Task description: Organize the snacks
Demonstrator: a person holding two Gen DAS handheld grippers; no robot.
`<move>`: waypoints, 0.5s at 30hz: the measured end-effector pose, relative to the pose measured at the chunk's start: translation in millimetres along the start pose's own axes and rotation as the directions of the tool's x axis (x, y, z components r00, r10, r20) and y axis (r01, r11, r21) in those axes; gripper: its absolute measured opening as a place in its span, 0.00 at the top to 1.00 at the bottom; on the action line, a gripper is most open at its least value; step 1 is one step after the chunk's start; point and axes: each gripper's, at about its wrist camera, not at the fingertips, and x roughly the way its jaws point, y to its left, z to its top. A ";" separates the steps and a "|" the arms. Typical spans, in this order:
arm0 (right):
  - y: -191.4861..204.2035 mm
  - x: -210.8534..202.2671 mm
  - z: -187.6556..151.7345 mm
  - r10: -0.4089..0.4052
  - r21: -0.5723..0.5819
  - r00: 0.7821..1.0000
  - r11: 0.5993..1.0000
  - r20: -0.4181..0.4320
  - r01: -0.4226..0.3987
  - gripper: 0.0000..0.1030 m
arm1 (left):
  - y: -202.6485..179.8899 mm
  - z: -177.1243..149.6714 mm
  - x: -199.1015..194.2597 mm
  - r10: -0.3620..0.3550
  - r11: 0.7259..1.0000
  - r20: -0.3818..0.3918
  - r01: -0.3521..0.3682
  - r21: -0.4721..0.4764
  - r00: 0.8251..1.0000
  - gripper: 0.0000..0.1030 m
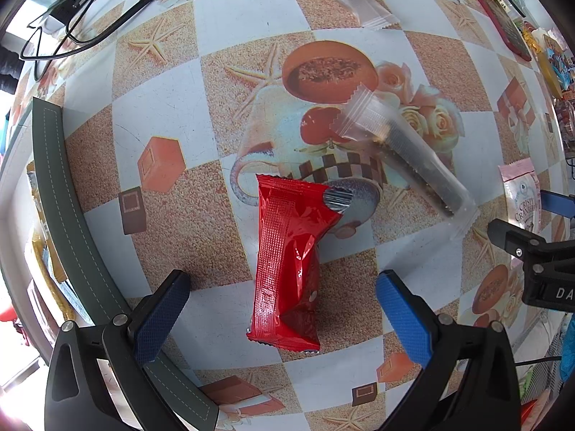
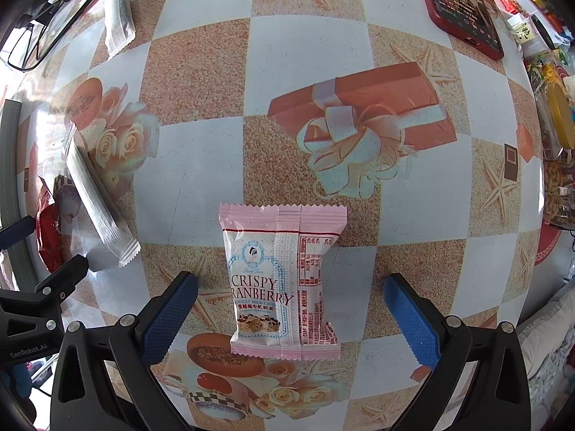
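Left wrist view has the left claw spread wide, with the red snack packet lying flat on the counter right between its fingers, untouched. Just ahead and to the right sits a clear sleeve with dark stuff inside. Only this camera shows the red packet properly. Over on the right wrist view, the right claw is also wide open, straddling the pink cranberry packet, and only there you get the red phone far ahead.
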 end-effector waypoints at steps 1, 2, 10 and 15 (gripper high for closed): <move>0.7 1.1 1.2 0.000 -0.001 1.000 1.000 -0.003 0.000 0.00 | 0.1 0.1 0.0 0.000 1.000 0.000 0.000 0.000 1.000 0.00; 0.6 0.9 1.9 0.000 -0.002 1.000 1.000 -0.005 0.000 0.00 | 0.2 0.2 0.1 0.000 1.000 0.000 0.000 0.000 1.000 0.00; 1.5 2.7 1.1 0.002 -0.002 1.000 1.000 -0.019 -0.002 0.00 | 1.1 -2.8 -0.2 -0.001 1.000 0.006 0.001 -0.004 1.000 0.00; 1.3 2.7 2.0 0.002 -0.002 1.000 1.000 -0.025 -0.002 0.00 | 2.2 -4.3 -0.1 -0.002 1.000 -0.010 0.002 -0.015 1.000 0.00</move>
